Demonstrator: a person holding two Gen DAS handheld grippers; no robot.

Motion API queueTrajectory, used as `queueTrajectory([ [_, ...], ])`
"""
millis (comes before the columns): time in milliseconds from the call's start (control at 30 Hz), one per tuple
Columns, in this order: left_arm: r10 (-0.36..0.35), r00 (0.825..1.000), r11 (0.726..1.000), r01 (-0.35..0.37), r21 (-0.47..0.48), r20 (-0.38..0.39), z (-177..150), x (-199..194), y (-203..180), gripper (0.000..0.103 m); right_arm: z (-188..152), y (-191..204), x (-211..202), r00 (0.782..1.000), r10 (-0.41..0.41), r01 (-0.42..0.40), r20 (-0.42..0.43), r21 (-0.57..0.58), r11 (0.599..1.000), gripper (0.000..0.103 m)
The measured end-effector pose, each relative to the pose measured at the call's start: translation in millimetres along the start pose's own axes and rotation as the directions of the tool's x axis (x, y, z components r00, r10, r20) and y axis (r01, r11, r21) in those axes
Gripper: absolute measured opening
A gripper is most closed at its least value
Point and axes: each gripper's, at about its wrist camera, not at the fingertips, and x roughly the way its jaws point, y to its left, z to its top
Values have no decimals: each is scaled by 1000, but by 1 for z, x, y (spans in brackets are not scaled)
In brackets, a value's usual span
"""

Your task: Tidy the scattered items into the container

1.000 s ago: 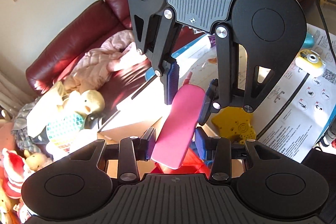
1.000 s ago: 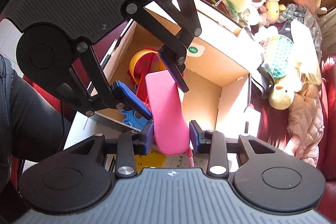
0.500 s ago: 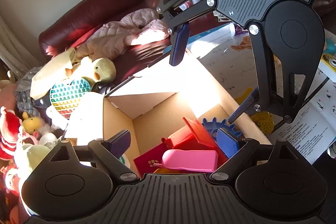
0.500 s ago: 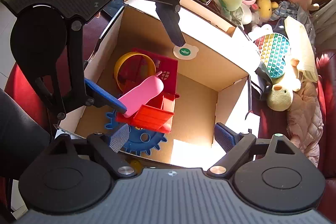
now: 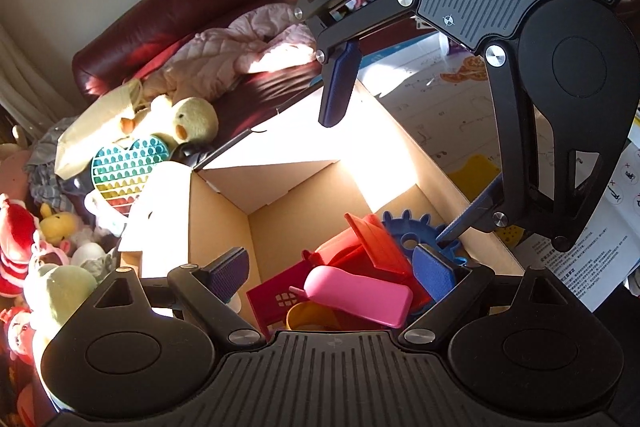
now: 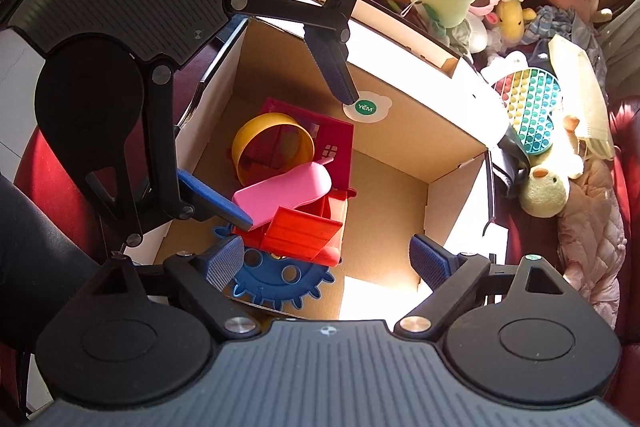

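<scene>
- Left wrist view: the left gripper point(image 5: 332, 273) is hovering over the cardboard box point(image 5: 404, 151), jaws wide apart and empty; the pink piece point(image 5: 360, 295) is lying inside the box on the red toy point(image 5: 372, 243).
- Right wrist view: the right gripper point(image 6: 330, 261) is hanging over the box point(image 6: 416, 131), jaws spread and gripping nothing; the pink piece point(image 6: 284, 189) is resting inside beside the yellow ring point(image 6: 272, 147).

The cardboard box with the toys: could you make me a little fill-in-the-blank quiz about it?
1. The pink piece lies inside the cardboard ____.
2. The toothed gear on the box floor is coloured ____.
3. The ring beside the pink piece is coloured ____.
4. Both grippers, left and right, have their jaws ____.

Missing: box; blue; yellow; open
</scene>
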Motion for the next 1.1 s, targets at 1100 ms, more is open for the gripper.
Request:
queueTrajectory([
  [1100,51,946,912,-174,-371,-319,0,44,43,103,4,-12,30,989,14,28,-150,278,960,102],
])
